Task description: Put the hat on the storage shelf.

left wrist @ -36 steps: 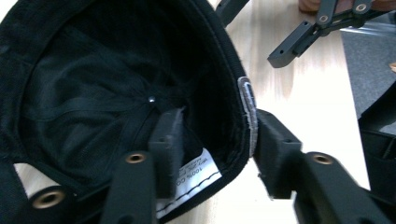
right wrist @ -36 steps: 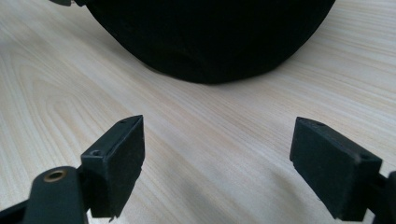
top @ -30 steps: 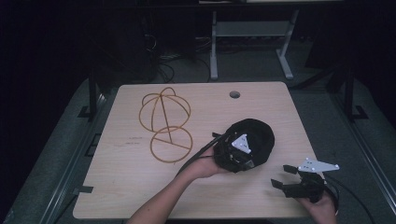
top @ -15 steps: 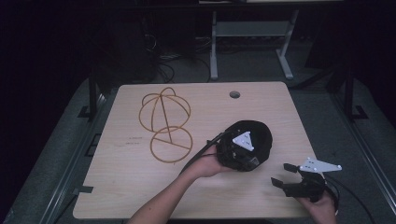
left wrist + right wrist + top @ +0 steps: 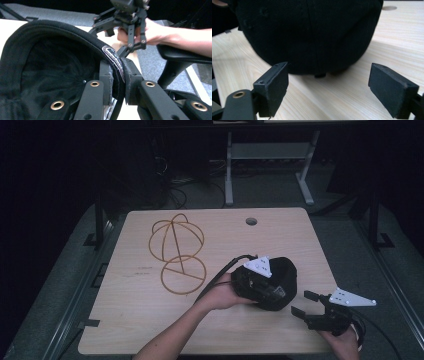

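Nearest to you, at the lower right of the high view, your right tongs [image 5: 311,306] are spread wide with nothing in them. They hover just above the counter [image 5: 140,320] and point at the black cap [image 5: 286,281]. In the right gripper view the two black pads [image 5: 273,86] stand far apart, and the round back of the cap sits just past them. That looks like waiting, so this hand can help once the cap is up.

A little farther in, near the middle of the high view, your left tongs [image 5: 117,86] are pinching the cap. In the left gripper view the pads are pressed on the thick edge of the cap, one inside and one outside, with a small sewn patch [image 5: 113,56] between them. Holding it by the edge makes sense, because the edge is stiff and the soft top would just fold. The cap hangs open toward your hand, and you can see its dark inside. I think it is tipped up, but I cannot tell how much of it is off the wood.

Farther back, at the upper left of the counter, the wire cap frame [image 5: 176,252] lies on its own, well apart from the cap. It is bare, so I guess the cap is meant to go over it. At the far edge there is a small round hole [image 5: 251,221].
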